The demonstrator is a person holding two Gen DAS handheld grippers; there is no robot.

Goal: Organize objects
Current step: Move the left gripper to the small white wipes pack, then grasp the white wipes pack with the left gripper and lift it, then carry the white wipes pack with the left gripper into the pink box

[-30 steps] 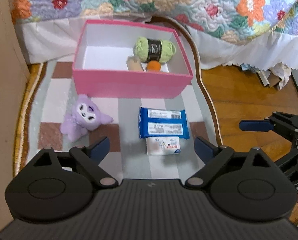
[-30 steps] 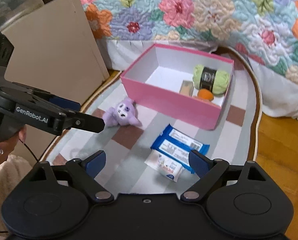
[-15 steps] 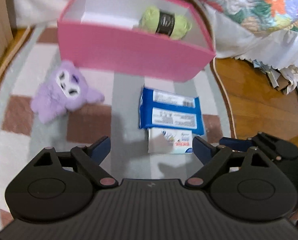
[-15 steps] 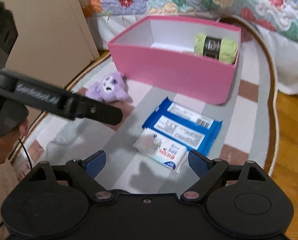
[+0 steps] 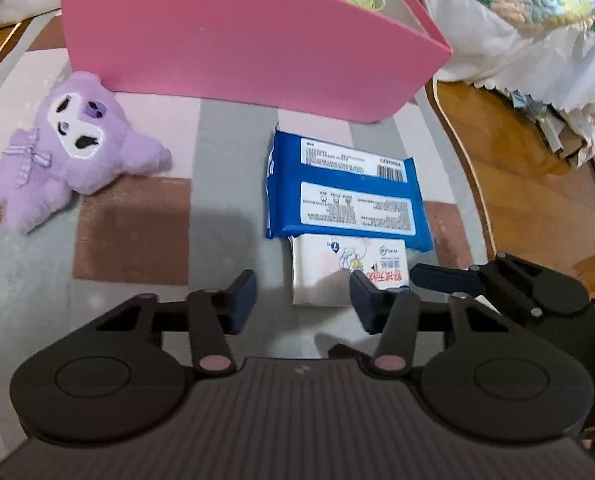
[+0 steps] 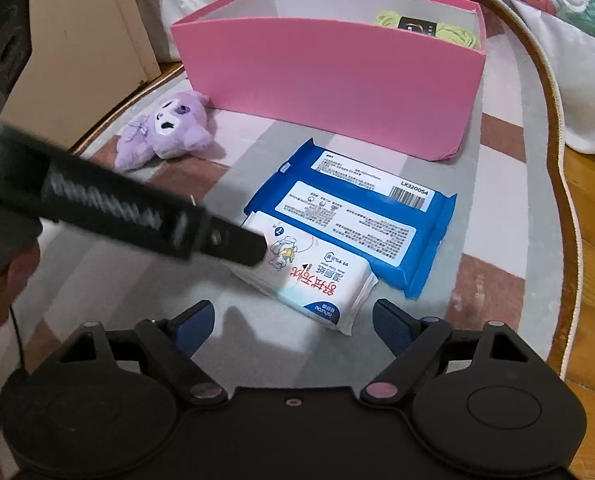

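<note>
**Both grippers low over the white tissue pack**

Left wrist view: the left gripper (image 5: 303, 300) is closing, its jaws half open around the near edge of the white tissue pack (image 5: 337, 270), not pressing it.

Right wrist view: the right gripper (image 6: 293, 324) is wide, closing slightly, empty; the pack lies on the rug (image 6: 509, 184), touching the blue wipes pack (image 6: 357, 216), before the pink box (image 6: 329, 80).
</note>
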